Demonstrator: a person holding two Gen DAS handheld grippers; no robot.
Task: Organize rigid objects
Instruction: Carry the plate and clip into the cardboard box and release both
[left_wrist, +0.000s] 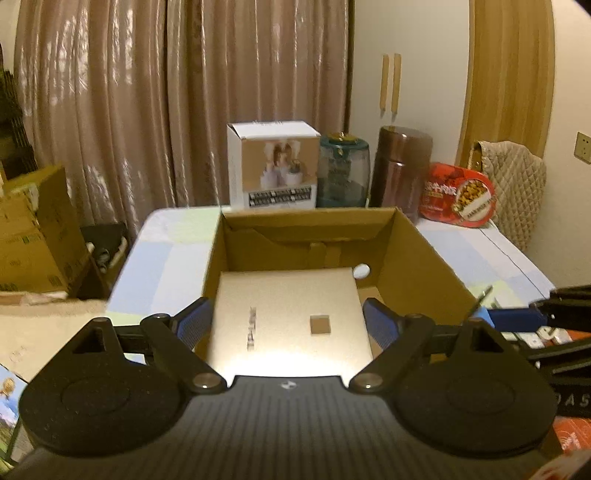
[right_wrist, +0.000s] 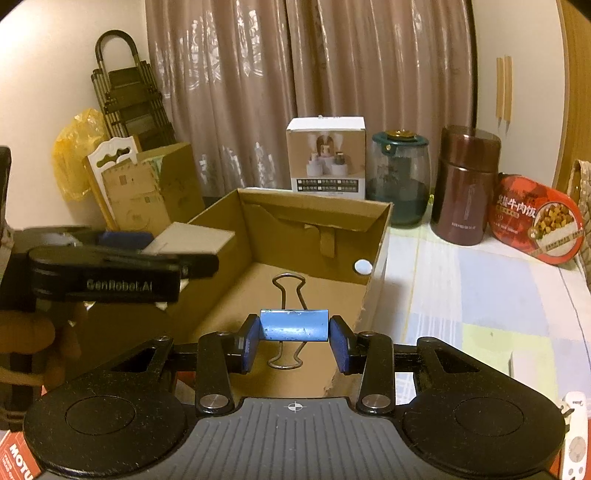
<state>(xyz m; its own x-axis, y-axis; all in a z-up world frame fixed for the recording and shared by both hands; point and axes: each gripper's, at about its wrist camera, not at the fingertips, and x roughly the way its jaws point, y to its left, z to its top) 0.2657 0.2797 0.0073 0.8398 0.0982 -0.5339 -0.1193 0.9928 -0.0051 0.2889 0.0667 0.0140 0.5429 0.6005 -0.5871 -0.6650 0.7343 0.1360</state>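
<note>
Flat gold box (left_wrist: 291, 325) near edge hidden behind left gripper (left_wrist: 288, 323) body, logo blurred. Red box (right_wrist: 16, 458) cut off by edge (lettering partial). Hand (right_wrist: 37, 343) dark, mostly hidden.

The left gripper (left_wrist: 288, 325) holds a flat pale gold box (left_wrist: 288, 317) between its blue pads (left_wrist: 192, 325), one pad pressed on each long side. The box hangs tilted over the open cardboard box (left_wrist: 417, 251), which sits on the table (left_wrist: 166, 251) covered in a pale patchwork cloth. Along the table's far edge stand a white carton (left_wrist: 273, 166), a green-lidded glass jar (left_wrist: 343, 173), a brown canister (left_wrist: 400, 170) and a red tin (left_wrist: 458, 194) propped upright. At the right edge, the other gripper (left_wrist: 554, 314) shows in part, with a blue binder clip (left_wrist: 484, 314) at its tip.
</note>
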